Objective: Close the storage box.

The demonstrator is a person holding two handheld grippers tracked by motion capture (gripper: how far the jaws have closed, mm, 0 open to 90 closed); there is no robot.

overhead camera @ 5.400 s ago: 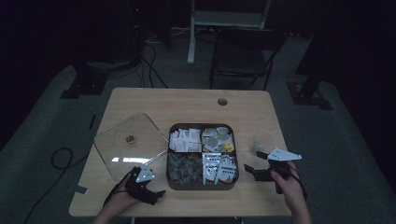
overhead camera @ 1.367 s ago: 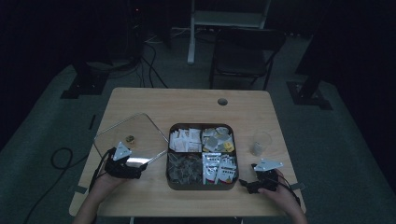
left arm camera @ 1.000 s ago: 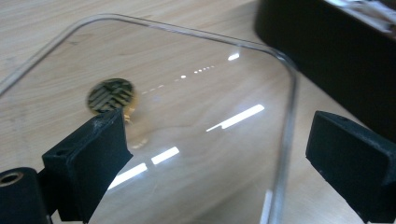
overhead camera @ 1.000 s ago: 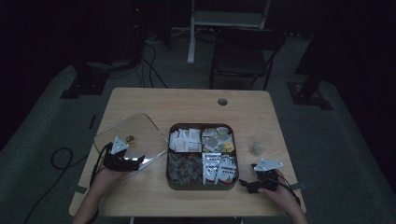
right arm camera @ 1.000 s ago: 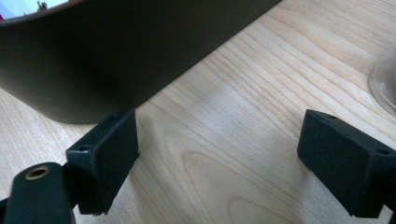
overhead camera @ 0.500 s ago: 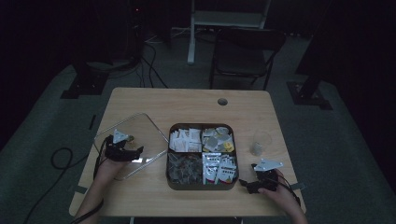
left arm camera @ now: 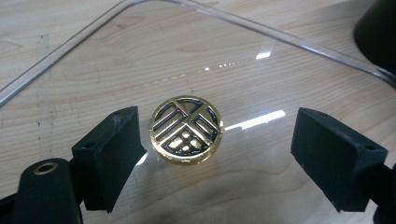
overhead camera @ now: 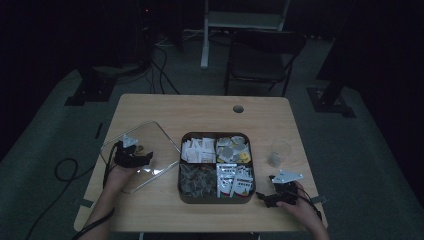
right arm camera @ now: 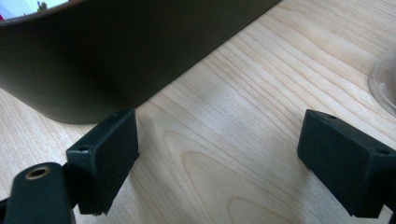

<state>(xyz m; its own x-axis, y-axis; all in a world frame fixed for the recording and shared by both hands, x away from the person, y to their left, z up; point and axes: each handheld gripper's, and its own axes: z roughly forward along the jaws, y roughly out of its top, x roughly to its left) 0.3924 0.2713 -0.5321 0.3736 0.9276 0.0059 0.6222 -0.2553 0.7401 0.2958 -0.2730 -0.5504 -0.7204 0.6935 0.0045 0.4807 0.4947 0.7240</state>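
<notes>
Lid (left arm camera: 261, 70): clear, stiff, slick, likely light.
Grip: gold knob (left arm camera: 186, 129), nine and three o'clock.
Left claw (left arm camera: 224, 156): closing, pads apart from knob.
Right claw (right arm camera: 219, 165): open, empty.

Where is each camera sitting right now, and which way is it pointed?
High view: above the near table edge, looking forward and down; both forearms, left hand-held gripper, right hand-held gripper.
Left gripper view: rides that gripper, looking down at the gold knob on the clear lid; open jaws.
Right gripper view: faces the dark tray; open jaws.
Shared: wooden table.
</notes>
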